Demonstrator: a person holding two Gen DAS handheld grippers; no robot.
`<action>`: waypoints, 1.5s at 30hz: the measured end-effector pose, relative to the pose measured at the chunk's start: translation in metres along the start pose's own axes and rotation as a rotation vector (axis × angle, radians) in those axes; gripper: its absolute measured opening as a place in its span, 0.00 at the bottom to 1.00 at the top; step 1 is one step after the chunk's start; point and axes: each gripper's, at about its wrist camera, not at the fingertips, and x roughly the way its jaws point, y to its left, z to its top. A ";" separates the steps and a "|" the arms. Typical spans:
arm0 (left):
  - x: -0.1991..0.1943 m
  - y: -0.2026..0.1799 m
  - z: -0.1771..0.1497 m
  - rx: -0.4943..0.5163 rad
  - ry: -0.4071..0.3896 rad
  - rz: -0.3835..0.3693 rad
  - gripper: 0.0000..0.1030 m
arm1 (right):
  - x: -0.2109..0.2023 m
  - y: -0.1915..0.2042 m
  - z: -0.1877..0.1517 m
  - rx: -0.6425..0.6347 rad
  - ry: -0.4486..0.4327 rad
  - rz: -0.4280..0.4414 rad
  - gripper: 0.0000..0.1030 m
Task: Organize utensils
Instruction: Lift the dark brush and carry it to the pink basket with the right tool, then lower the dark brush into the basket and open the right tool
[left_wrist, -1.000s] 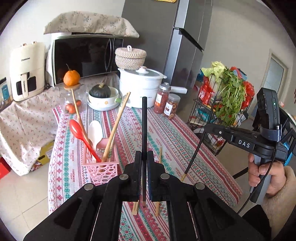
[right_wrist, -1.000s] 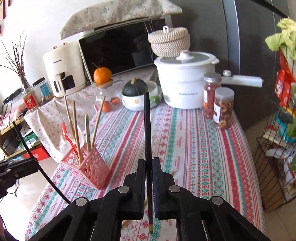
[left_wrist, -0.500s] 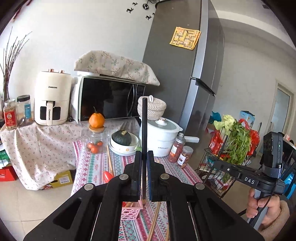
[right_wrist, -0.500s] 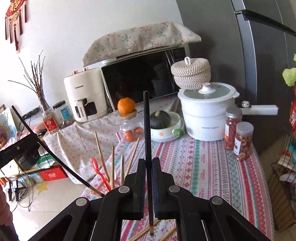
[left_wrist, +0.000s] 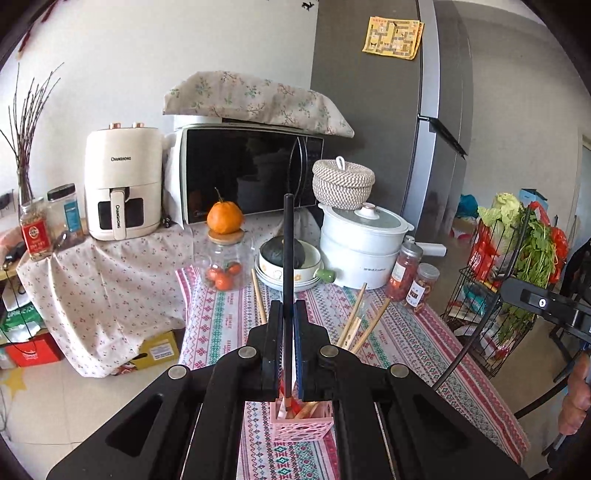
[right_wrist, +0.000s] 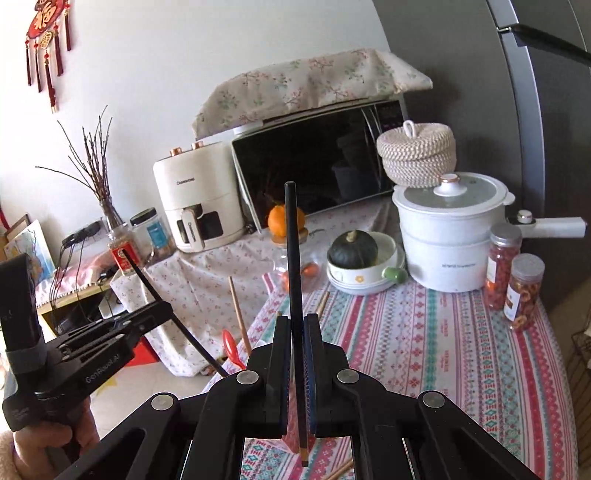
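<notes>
Left wrist view: the left claw (left_wrist: 288, 354) pinches a black chopstick (left_wrist: 288, 258) that stands straight up. Its low tip sits right over the pink holder (left_wrist: 301, 424) on the striped tabletop (left_wrist: 406, 343), where wooden chopsticks (left_wrist: 354, 321) already lean. I think it should go down slowly into a free gap.

Right wrist view: the right claw (right_wrist: 295, 369) pinches a second black chopstick (right_wrist: 293, 258), also upright. It should wait its turn, so the two sticks do not bump.
</notes>
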 end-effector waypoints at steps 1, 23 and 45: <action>0.005 0.000 -0.002 0.004 0.011 0.001 0.05 | 0.001 0.001 0.000 0.000 0.000 0.001 0.05; 0.037 0.015 -0.016 -0.106 0.122 -0.071 0.40 | 0.023 0.025 0.013 0.064 -0.081 0.043 0.05; 0.028 0.051 -0.057 -0.076 0.308 -0.005 0.65 | 0.118 0.044 -0.010 0.017 0.005 -0.091 0.05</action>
